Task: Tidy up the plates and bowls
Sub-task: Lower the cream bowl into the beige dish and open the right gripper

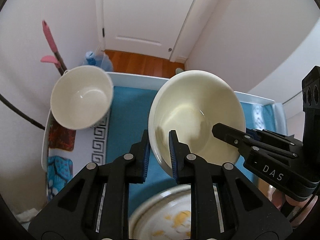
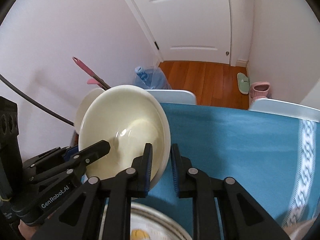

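A wide cream bowl [image 1: 196, 108] hangs tilted above the blue tablecloth, held by both grippers. My left gripper [image 1: 160, 156] is shut on its near rim, one pad inside and one outside. My right gripper [image 1: 234, 134] clamps the rim on the right side. In the right wrist view the same bowl [image 2: 124, 116] sits in my right gripper [image 2: 161, 168], with the left gripper [image 2: 88, 149] pinching its left edge. A deeper white bowl [image 1: 80, 98] with a patterned outside stands at the table's far left. A metal-rimmed plate [image 1: 166, 216] with yellow marks lies below the grippers.
The table [image 1: 138, 76] has a raised white edge and a blue cloth [image 2: 230, 136] with a patterned border. Beyond it are a wood floor, a white door [image 2: 190, 20], a blue water bottle [image 2: 148, 76], a pink-handled mop [image 1: 50, 40] and slippers [image 2: 244, 82].
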`<state>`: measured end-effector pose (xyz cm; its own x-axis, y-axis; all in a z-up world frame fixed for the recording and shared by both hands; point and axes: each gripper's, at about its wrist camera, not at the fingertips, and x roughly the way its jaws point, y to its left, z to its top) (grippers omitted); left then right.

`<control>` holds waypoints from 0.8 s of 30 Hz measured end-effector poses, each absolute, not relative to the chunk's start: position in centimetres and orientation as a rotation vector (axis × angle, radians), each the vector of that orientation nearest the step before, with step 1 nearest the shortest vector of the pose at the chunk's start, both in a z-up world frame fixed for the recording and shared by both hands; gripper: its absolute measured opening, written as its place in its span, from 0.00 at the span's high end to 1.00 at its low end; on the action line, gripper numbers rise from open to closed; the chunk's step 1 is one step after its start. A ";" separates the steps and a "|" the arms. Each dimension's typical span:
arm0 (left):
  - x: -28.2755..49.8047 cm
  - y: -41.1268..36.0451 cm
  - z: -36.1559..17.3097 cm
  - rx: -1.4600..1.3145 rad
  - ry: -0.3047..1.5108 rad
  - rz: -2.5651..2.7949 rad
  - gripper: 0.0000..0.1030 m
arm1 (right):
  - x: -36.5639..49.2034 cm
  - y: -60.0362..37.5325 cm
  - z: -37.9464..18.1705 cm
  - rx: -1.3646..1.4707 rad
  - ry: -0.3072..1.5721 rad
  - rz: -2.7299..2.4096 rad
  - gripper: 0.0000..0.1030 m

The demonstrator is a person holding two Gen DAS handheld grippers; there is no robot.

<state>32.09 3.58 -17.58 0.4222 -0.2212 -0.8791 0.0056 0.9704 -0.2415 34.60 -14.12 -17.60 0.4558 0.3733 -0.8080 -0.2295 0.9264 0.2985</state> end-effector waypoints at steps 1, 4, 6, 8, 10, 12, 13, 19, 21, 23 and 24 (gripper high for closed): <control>31.5 3.2 -16.5 -0.214 1.119 -0.148 0.84 | 34.0 -14.7 -17.0 0.154 1.030 0.373 0.84; 29.6 0.7 -14.0 -0.202 1.095 -0.171 0.84 | 31.8 -16.9 -15.0 0.160 1.010 0.368 0.84; 28.4 -1.6 -12.6 -0.192 1.087 -0.198 0.84 | 30.0 -18.8 -13.6 0.169 0.996 0.352 0.84; 27.1 -4.0 -11.6 -0.184 1.075 -0.219 0.84 | 28.4 -20.6 -12.7 0.174 0.987 0.335 0.84; 26.2 -6.4 -10.7 -0.171 1.063 -0.234 0.84 | 26.5 -22.9 -11.8 0.181 0.975 0.323 0.84; 24.9 -9.2 -10.0 -0.156 1.053 -0.257 0.84 | 24.6 -25.4 -11.1 0.185 0.960 0.308 0.84; 24.5 -10.1 -9.8 -0.152 1.051 -0.269 0.84 | 23.8 -26.4 -10.9 0.187 0.955 0.299 0.84; 21.8 -18.0 -9.7 -0.126 1.079 -0.353 0.84 | 19.5 -33.7 -10.7 0.216 0.946 0.231 0.84; 21.1 -20.0 -10.2 -0.111 1.101 -0.383 0.84 | 18.3 -35.9 -11.1 0.222 0.954 0.199 0.84; 20.6 -22.2 -11.2 -0.094 1.140 -0.417 0.84 | 17.2 -37.7 -11.6 0.232 0.963 0.172 0.84; 20.4 -22.8 -11.6 -0.087 1.154 -0.427 0.84 | 16.6 -38.7 -12.1 0.246 0.974 0.152 0.84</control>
